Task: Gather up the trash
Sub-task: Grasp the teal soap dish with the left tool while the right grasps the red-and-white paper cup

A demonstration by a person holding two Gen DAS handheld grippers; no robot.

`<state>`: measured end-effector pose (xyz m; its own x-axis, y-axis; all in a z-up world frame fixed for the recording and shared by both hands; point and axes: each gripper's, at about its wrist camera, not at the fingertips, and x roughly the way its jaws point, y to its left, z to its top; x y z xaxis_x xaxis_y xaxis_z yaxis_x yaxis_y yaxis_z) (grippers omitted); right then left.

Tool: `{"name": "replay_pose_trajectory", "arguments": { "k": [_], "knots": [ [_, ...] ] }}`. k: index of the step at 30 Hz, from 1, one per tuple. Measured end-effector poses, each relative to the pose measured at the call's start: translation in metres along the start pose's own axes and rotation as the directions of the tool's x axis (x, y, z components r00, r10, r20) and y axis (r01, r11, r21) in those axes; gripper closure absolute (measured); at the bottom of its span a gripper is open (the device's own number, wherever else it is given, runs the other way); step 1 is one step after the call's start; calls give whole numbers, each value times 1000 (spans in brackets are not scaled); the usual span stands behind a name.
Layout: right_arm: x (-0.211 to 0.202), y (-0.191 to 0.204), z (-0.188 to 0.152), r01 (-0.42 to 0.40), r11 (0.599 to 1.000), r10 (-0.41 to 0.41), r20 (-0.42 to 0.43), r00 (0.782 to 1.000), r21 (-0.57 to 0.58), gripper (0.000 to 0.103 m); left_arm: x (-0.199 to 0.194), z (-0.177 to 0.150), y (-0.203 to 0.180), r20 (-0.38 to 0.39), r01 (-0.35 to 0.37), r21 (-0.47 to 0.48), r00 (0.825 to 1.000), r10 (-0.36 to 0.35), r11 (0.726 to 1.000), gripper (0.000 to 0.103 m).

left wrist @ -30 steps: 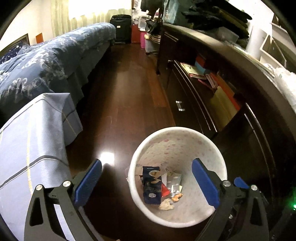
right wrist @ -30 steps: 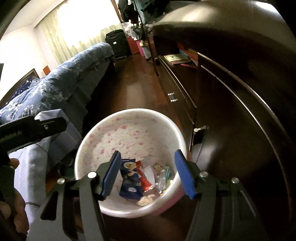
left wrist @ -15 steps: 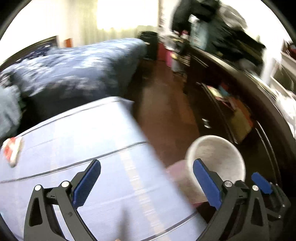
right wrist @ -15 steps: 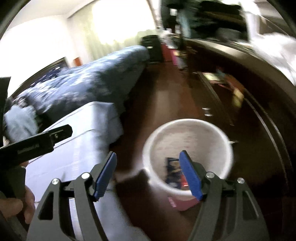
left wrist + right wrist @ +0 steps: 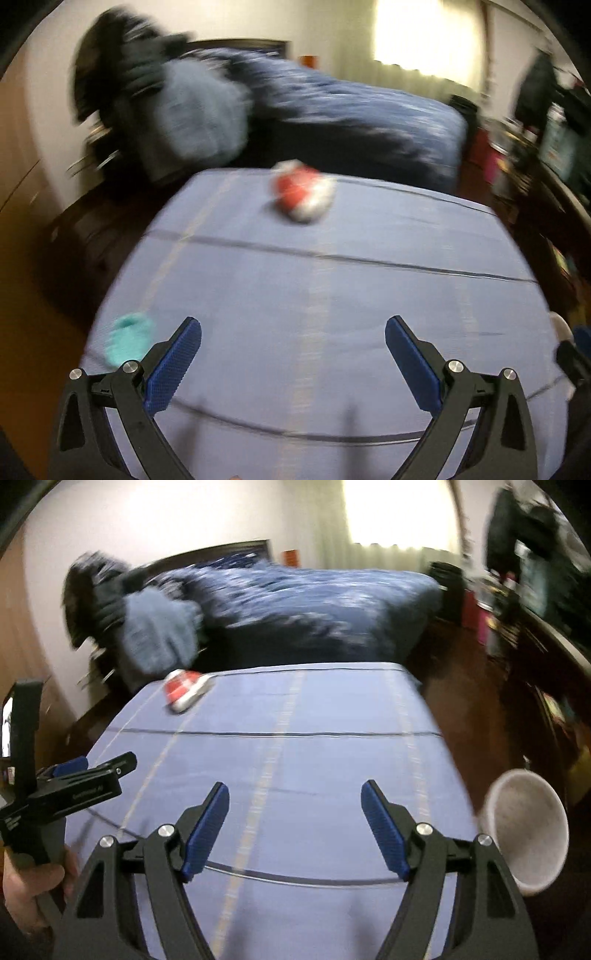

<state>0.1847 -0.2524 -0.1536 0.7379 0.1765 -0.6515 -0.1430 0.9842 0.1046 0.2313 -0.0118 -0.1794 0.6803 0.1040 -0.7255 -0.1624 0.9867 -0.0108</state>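
A red and white wrapper (image 5: 301, 194) lies on the far part of a blue-covered table (image 5: 332, 295); it also shows in the right wrist view (image 5: 186, 690) at the table's far left corner. A teal scrap (image 5: 127, 341) lies at the table's near left edge. My left gripper (image 5: 293, 350) is open and empty above the table's near side. My right gripper (image 5: 295, 819) is open and empty over the table (image 5: 295, 757). The white trash bin (image 5: 528, 830) stands on the floor to the right of the table. Both views are blurred.
A bed with a dark blue quilt (image 5: 295, 602) lies beyond the table. A dark chair with a pale blue garment (image 5: 199, 114) stands at the back left. A dark cabinet (image 5: 554, 672) runs along the right. The left gripper's body (image 5: 66, 790) shows at left.
Both grippers have swung left, away from the bin and over the blue-covered table. The bin has left the left wrist view and sits at the right edge of the right wrist view.
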Motion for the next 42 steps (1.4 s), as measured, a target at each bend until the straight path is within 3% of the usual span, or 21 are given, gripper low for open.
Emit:
{"name": "replay_pose_trajectory", "arguments": {
  "k": [3,7,20,24,30,40,42],
  "knots": [
    [11,33,8,-28,998,27,-18,999,-54,28,6,-6,44,-13,-58,-65,998,57,996,4],
    [26,68,16,-55,992,51,-41,998,-113,28,13,-14,83,-33,-70,-110,997,67,991,4],
    [83,135,45,-132,973,113,-110,987,-187,27,44,-14,101,-81,-18,-98,997,10,995,13],
    [123,151,68,-115,979,93,-133,987,-169,27,45,-13,98,-86,-32,-63,996,27,997,19],
    [195,169,96,-76,991,56,-186,981,-108,27,43,-11,105,-63,-61,-53,996,57,997,58],
    [273,193,127,1,1000,-7,-207,978,-27,27,40,-10,119,-45,-17,-74,999,13,997,58],
    [280,193,129,18,1000,-19,-206,978,-6,32,41,-11,121,-45,-16,-78,999,12,997,58]
  ]
}}
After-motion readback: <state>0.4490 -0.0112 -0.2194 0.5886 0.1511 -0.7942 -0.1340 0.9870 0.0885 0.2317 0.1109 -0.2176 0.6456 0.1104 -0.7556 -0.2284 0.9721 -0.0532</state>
